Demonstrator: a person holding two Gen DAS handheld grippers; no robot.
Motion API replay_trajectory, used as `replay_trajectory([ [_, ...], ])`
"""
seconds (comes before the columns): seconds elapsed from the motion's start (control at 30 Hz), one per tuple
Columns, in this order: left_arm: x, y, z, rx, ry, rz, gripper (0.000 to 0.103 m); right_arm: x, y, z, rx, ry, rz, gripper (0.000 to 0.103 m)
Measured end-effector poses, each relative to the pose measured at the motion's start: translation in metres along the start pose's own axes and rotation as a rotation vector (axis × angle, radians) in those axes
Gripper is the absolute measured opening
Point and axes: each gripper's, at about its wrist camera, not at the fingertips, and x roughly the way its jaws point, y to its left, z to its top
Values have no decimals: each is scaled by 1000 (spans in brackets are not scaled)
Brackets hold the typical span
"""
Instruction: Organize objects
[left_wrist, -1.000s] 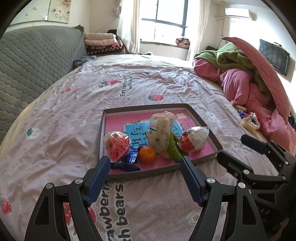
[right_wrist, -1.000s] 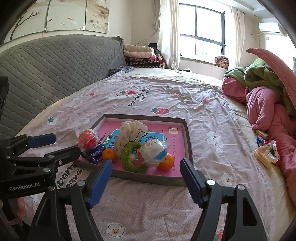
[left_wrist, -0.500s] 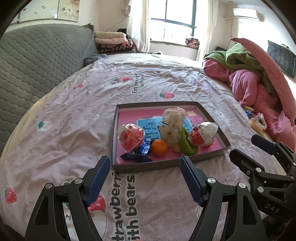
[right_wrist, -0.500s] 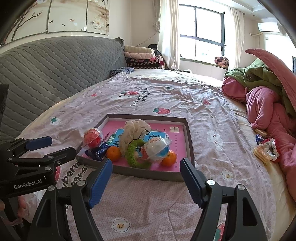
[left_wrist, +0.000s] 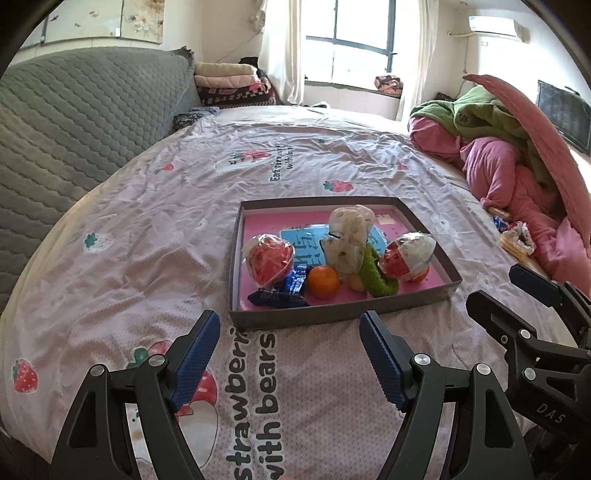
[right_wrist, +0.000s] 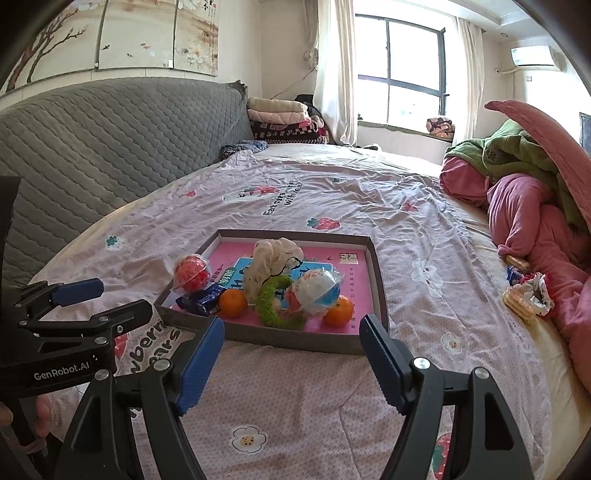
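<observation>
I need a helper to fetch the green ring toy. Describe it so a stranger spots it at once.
On the bed sits a shallow box with a pink floor. Near its front wall, between two oranges, the green ring toy leans against a cream cloth bundle. It is the only fuzzy green loop there.

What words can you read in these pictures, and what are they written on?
"GenRobot.AI": on the left gripper's black body.
"DAS": on the right gripper's black body; the rest is cut off.
"strawberr… with bears": on the bedsheet, partly hidden.
"Eat stra… with bears", roughly: further up the sheet, blurred.
Large characters on the blue card in the tray: covered, unreadable.
</observation>
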Motion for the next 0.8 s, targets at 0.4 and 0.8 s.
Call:
replay_trajectory([
  [0.4,-2,1,-12,4,11,14,79,-4,-1,-9,20,6,4,76],
  [0.8,1,-2,-18,11,14,16,79,-4,-6,-17,39,6,-8,76],
])
